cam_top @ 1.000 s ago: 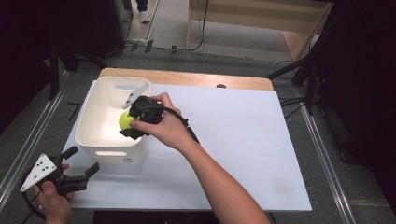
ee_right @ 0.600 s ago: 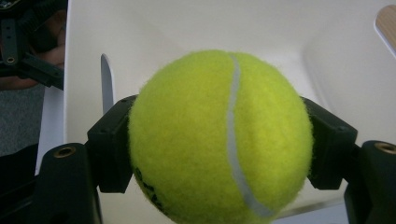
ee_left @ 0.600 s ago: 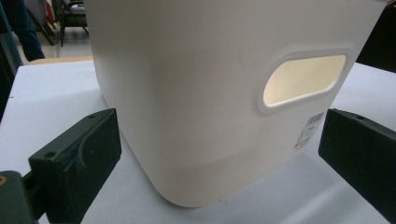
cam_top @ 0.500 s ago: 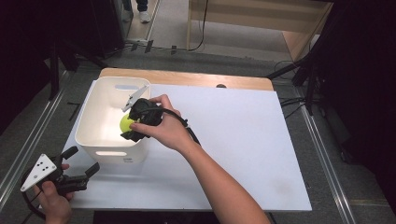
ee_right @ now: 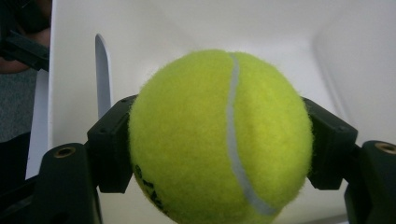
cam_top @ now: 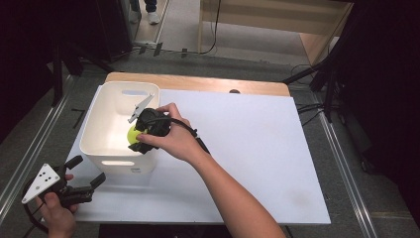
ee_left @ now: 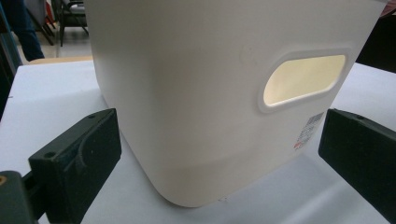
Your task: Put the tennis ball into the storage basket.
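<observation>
High view: right gripper [cam_top: 140, 140] is over the white plastic bin [cam_top: 95, 130] on the white bench [cam_top: 257, 148], pinching a fuzzy yellow-green tennis ball [cam_top: 132, 134] inside the bin. Left gripper [cam_top: 85, 174] waits near the bin's front corner, jaws spread, w/ nothing in them.

Left gripper view: bin wall w/ handle hole [ee_left: 303, 81] close in front.

Right gripper view: ball [ee_right: 219, 140] squeezed between both pads, above the bin floor.

Step, prob.: putting the ball in the bin. Next: lower a bit, open jaws, pull out.
</observation>
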`<act>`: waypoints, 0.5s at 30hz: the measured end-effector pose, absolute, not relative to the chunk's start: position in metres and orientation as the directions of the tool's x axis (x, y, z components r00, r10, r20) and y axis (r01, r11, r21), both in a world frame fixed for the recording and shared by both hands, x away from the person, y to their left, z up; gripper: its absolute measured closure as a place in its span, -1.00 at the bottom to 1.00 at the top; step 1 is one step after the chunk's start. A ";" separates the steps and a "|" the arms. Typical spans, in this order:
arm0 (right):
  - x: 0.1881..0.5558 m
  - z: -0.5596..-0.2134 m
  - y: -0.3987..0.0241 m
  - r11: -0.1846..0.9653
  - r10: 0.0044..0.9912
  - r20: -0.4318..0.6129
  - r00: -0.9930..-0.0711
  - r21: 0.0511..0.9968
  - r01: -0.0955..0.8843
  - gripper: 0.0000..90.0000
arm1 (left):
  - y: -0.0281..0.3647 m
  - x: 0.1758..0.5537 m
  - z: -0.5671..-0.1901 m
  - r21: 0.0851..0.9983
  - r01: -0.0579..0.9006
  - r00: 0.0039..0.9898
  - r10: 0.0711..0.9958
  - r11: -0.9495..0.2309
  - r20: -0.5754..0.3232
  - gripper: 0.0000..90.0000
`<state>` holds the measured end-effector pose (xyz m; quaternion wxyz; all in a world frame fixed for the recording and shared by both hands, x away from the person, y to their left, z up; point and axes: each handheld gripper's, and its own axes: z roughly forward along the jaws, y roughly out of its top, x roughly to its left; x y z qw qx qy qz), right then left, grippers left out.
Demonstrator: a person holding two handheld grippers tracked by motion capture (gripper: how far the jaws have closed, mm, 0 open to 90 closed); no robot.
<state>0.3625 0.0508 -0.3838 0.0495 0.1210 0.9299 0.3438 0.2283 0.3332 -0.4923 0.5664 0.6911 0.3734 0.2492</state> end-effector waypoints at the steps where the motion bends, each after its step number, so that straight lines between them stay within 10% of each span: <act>1: 0.361 -0.384 0.052 0.743 0.265 -0.006 -0.964 0.638 0.201 -0.48 | 0.333 0.228 -0.492 0.969 0.234 0.598 0.798 -0.081 -0.078 -1.00; 15: 0.360 -0.385 0.054 0.755 0.270 -0.011 -0.963 0.623 0.205 -0.49 | 0.333 0.228 -0.492 0.969 0.233 0.598 0.798 -0.081 -0.077 -1.00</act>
